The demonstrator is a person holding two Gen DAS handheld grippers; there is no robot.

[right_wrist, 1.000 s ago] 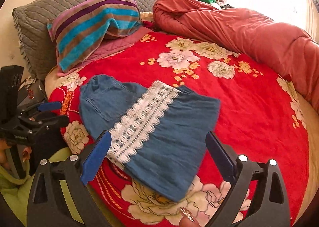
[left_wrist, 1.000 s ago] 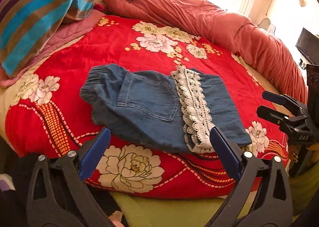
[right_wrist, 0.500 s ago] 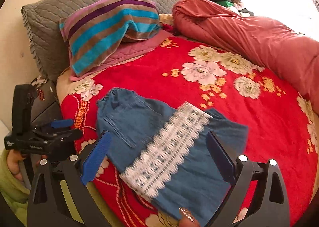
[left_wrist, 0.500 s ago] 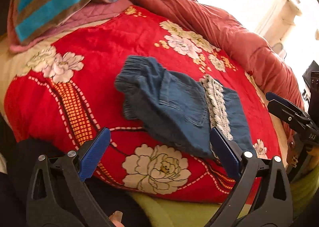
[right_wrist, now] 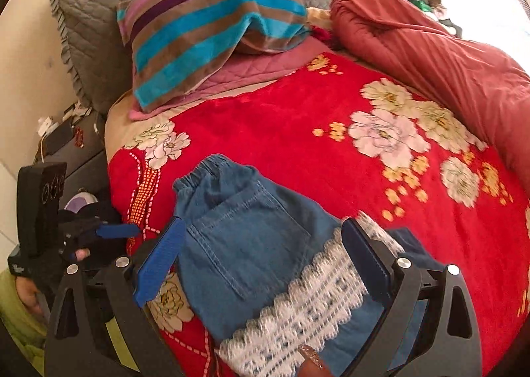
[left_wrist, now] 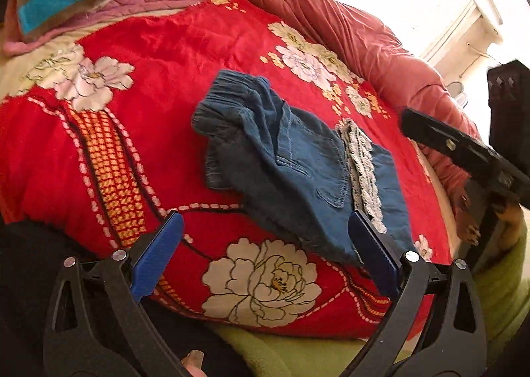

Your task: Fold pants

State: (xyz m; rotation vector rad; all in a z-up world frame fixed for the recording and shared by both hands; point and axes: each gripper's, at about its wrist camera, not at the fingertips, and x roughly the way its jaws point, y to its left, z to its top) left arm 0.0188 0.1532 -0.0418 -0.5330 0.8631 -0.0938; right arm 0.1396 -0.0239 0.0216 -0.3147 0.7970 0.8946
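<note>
Denim pants [left_wrist: 298, 171] lie on the red floral bedspread [left_wrist: 165, 79], near the bed's front edge, already doubled over: the elastic waistband [right_wrist: 202, 175] points toward the pillows, a back pocket [right_wrist: 245, 244] faces up, and a band of white lace trim [right_wrist: 308, 310] crosses the bundle where the leg hems have been laid over it. The waist end looks rumpled and a flap of cloth sticks out on its near side, so the fold seems partly made rather than finished.

Both tongs are spread wide and grip nothing. The left tongs [left_wrist: 265, 261] hover off the bed's near edge, short of the pants, with the right-hand pad in front of the lace end. The right tongs [right_wrist: 261, 261] hang close above the bundle, pads straddling the pocket and the lace; whether they touch the denim cannot be told.

Judging from this, the step in hand is an approach between folds. A sensible next move would be to close one pair on the lace-trimmed end and the other on the waistband corner, then either carry one end across the other or first pull the rumpled waist flat. The cloth is limp, so pinching all the layers together matters, or the top layer alone will lift.

A striped pillow [right_wrist: 212, 29] and a rolled pink-red quilt [right_wrist: 430, 55] sit well apart from the work.
</note>
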